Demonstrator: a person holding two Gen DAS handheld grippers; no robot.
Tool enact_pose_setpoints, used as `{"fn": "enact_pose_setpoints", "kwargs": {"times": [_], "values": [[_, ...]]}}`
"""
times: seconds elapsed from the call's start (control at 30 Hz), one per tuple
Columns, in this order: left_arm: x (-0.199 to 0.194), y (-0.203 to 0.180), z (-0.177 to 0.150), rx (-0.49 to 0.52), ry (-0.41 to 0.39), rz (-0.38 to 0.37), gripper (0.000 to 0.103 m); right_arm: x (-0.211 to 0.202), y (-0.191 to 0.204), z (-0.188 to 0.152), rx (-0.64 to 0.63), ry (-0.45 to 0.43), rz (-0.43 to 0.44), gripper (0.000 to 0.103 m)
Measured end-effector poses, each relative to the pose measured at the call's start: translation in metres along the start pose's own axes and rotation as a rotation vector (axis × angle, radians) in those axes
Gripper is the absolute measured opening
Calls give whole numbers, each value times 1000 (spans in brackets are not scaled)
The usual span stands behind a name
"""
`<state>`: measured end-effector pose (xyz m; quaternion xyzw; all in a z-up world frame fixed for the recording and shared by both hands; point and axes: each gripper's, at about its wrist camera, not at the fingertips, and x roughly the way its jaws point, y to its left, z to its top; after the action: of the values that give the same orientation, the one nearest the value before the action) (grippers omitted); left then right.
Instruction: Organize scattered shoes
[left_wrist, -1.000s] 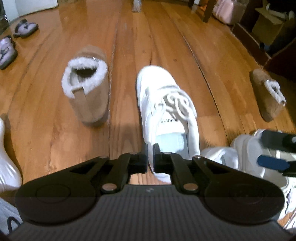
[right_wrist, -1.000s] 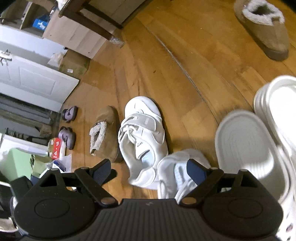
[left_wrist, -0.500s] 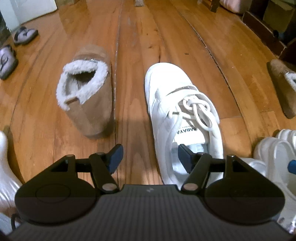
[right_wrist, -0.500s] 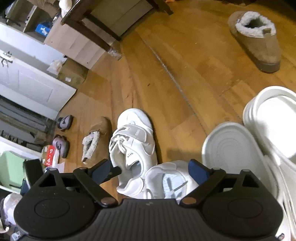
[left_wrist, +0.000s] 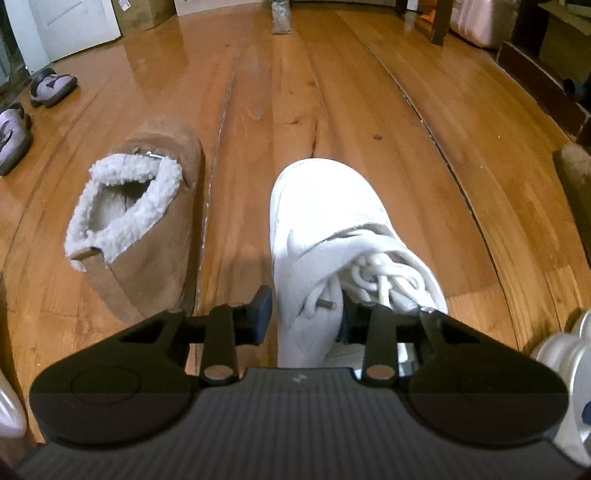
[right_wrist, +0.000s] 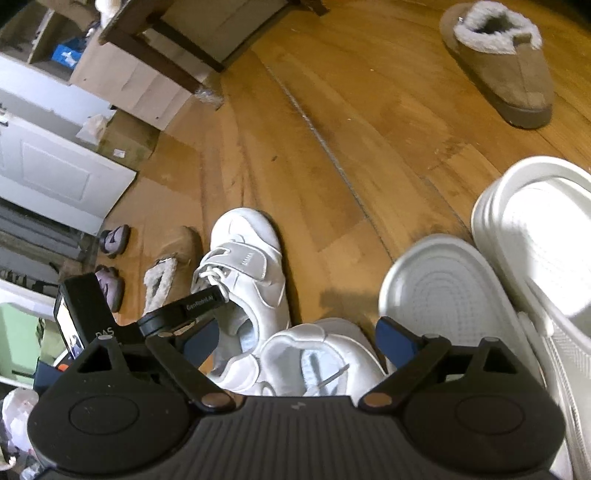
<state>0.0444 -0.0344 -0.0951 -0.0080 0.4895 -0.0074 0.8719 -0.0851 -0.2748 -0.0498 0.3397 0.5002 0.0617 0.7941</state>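
Two claws: left claw closing astride white sneaker, right claw spread.

The sneaker is lying on the floor with its toe pointing away, and the fleece-lined slipper is sitting just to its left, parallel and apart. 2 sandals are resting far off to the left, near the door. The left gripper is straddling the sneaker's left collar wall — 1 finger outside, 1 inside the opening — with its jaws closing. In the right wrist view a second sneaker is lying between the fingers of the right gripper, 2 clogs are lying to its right, and another slipper is sitting well beyond them.
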Motion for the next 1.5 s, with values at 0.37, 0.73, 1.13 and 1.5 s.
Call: {"fn": "enact_pose_setpoints", "kwargs": {"times": [0.37, 0.73, 1.13, 1.5], "values": [[-38, 10, -36, 47, 38, 22, 18, 3, -6, 2, 16, 20, 17, 93], [-99, 46, -101, 23, 156, 13, 18, 5, 8, -7, -6, 71, 94, 93], [-149, 87, -120, -245, 279, -107, 75, 0, 62, -38, -242, -22, 214, 84], [-163, 96, -109, 8, 227, -118, 88, -21, 106, -77, -561, 29, 161, 13]]}}
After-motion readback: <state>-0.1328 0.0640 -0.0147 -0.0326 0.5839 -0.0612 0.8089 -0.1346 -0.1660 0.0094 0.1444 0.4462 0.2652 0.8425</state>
